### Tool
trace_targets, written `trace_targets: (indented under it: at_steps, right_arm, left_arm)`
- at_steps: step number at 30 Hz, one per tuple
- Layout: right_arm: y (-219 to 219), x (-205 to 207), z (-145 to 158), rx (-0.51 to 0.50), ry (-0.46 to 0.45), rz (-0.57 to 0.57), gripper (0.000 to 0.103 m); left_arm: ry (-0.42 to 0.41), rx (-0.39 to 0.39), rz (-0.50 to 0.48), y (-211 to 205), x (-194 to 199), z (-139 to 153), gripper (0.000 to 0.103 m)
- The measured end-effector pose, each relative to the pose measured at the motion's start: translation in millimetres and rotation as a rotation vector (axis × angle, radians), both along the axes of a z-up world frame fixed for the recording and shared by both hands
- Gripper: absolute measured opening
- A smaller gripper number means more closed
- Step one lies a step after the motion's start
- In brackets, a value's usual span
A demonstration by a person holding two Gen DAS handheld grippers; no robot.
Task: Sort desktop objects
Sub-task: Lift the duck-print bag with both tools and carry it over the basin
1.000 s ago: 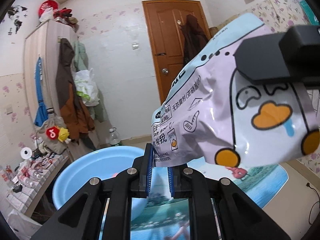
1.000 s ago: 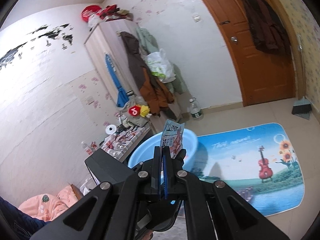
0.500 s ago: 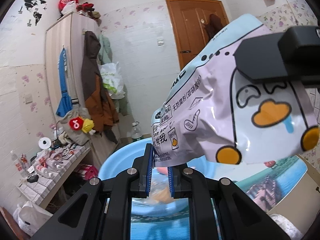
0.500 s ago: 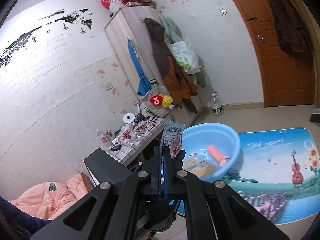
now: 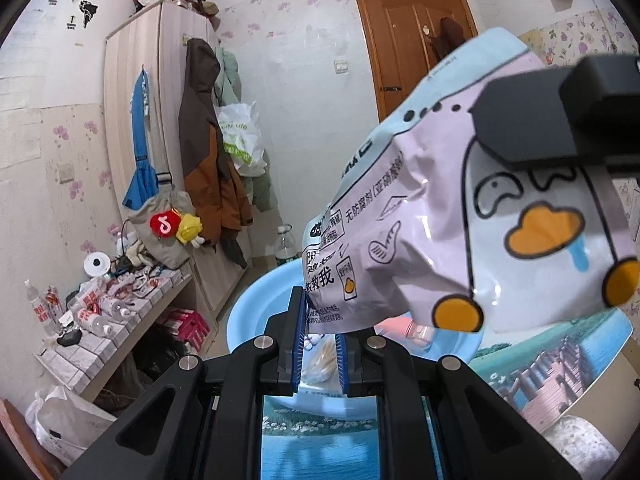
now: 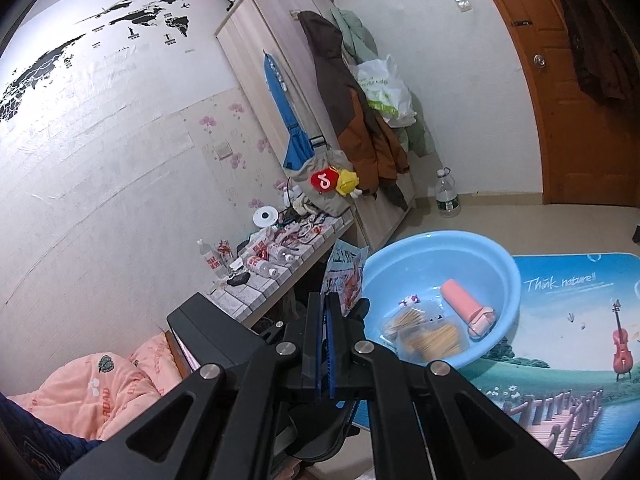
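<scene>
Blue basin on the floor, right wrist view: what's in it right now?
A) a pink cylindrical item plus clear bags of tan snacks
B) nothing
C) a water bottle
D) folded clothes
A: inside the blue basin lie a pink cylindrical item and clear snack bags with tan contents; the water bottle stands on the floor beyond it, by the wardrobe.
</scene>
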State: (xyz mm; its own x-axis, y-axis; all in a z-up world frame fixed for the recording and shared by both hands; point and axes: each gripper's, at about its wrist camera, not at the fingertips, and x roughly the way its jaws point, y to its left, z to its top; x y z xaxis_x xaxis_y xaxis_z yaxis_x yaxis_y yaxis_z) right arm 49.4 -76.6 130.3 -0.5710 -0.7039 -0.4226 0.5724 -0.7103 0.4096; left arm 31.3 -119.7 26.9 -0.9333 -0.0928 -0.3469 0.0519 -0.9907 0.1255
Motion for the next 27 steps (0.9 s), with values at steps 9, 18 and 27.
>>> trace_targets:
  at_steps: [9, 18, 27]
  right_arm:
    - [-8, -29, -15, -0.004, -0.036, 0.003, 0.002]
    - [-6, -52, -31, -0.015, -0.07, 0.0, 0.002]
    - [2, -70, -52, -0.018, -0.112, -0.019, 0.002]
  left_arm:
    - [-0.031, -0.009, 0.004, -13, -21, -13, 0.013]
    - [-0.066, -0.02, 0.004, -14, -40, -26, 0.013]
    - [-0.112, -0.028, 0.003, -9, -51, -42, 0.014]
